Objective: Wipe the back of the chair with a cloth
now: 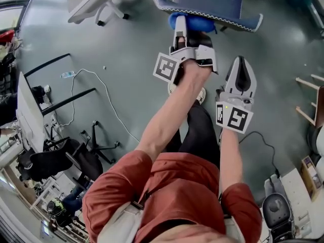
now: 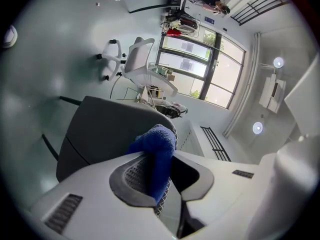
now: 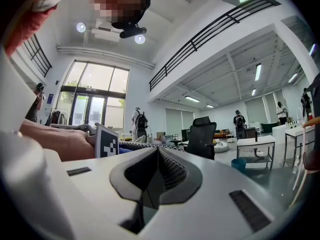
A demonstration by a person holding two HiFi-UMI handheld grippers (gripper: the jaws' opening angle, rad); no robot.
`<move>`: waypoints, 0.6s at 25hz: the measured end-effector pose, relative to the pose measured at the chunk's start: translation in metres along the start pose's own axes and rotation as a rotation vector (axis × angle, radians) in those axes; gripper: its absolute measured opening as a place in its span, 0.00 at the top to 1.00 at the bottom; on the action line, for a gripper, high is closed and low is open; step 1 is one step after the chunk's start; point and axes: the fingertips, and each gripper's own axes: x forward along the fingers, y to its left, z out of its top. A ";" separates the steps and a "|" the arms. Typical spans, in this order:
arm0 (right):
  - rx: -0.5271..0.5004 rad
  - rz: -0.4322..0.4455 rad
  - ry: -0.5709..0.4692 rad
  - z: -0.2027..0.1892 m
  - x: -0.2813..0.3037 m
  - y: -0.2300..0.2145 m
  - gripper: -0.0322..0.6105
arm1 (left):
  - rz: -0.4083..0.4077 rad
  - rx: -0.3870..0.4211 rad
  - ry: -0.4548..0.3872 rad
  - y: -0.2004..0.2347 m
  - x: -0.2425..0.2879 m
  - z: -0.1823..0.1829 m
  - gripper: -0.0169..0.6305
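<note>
The chair back, blue-grey with a white-stitched edge, stands at the top of the head view. My left gripper is shut on a bunched blue cloth, which presses against the lower edge of the chair back. In the left gripper view the cloth sticks out between the jaws against the dark chair back. My right gripper hangs to the right, below the chair back and apart from it. Its jaws meet with nothing between them.
A white office chair stands at the back left. A black chair, a monitor and a white cable lie on the left. A wooden frame is at the right edge. People stand far off in the right gripper view.
</note>
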 end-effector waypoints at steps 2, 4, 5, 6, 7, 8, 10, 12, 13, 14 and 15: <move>0.003 -0.006 -0.004 0.004 0.002 -0.001 0.91 | 0.004 0.007 0.000 -0.002 0.000 0.000 0.85; 0.007 -0.009 -0.002 0.005 0.003 -0.001 0.91 | 0.008 0.019 0.002 -0.002 -0.001 0.001 0.85; 0.009 -0.010 -0.002 0.005 0.004 -0.001 0.91 | 0.008 0.026 0.004 -0.002 0.000 0.001 0.85; 0.009 -0.011 -0.001 0.004 0.005 -0.001 0.91 | 0.007 0.035 0.009 -0.002 0.000 0.002 0.85; 0.010 -0.013 0.000 0.003 0.005 -0.001 0.91 | 0.004 0.043 0.014 -0.001 0.000 0.002 0.85; 0.009 -0.014 0.003 0.002 0.005 -0.002 0.91 | 0.001 0.051 0.019 -0.001 -0.001 0.002 0.85; 0.006 -0.014 0.014 -0.003 0.005 -0.002 0.91 | -0.007 0.064 0.026 0.002 -0.004 0.003 0.85; 0.000 -0.015 0.026 -0.012 0.005 -0.002 0.91 | -0.016 0.068 0.031 0.007 -0.005 0.007 0.85; -0.004 -0.017 0.034 -0.018 0.004 -0.002 0.91 | -0.016 0.068 0.033 0.013 -0.006 0.009 0.85; -0.010 -0.022 0.043 -0.025 0.003 -0.004 0.91 | -0.013 0.070 0.037 0.021 -0.008 0.009 0.85; -0.014 -0.029 0.053 -0.033 0.003 -0.008 0.91 | -0.005 0.074 0.042 0.032 -0.009 0.009 0.85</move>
